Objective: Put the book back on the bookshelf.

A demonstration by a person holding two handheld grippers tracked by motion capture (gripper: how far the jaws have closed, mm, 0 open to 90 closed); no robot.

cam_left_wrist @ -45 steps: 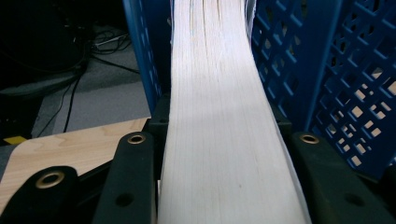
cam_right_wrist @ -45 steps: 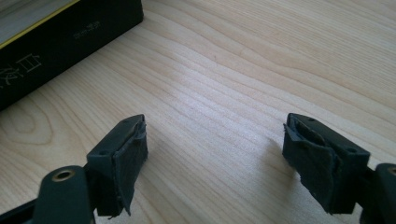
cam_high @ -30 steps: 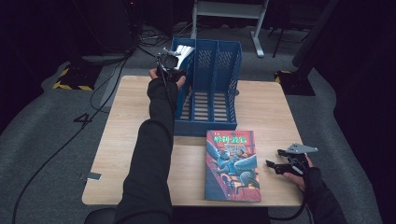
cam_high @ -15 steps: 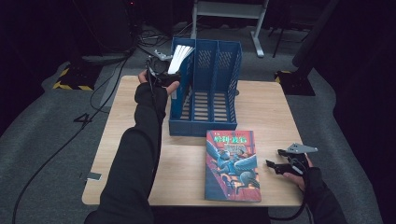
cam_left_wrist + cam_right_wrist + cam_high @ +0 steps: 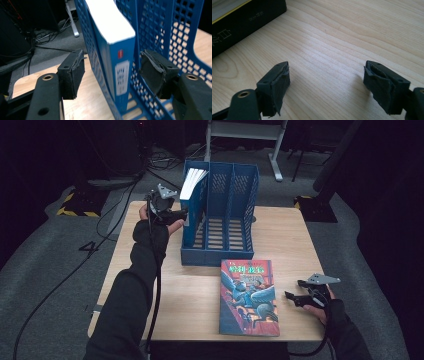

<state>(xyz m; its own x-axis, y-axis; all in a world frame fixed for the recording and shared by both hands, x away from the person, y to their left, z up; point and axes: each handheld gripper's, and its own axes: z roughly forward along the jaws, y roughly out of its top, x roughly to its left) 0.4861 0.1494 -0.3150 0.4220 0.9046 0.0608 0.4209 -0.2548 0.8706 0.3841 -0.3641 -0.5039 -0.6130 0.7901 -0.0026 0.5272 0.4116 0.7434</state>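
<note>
The rack (image 5: 220, 215) stands on the bench (image 5: 165, 285), just right of the left claw (image 5: 181, 216). A book (image 5: 192, 182) stands upright in the rack's leftmost compartment, between this claw's parted jaws together with the rack's outer wall, the pads clear of both. A second book (image 5: 248, 297) lies flat on the bench just left of the right claw (image 5: 292, 297), in front of the rack.
</note>
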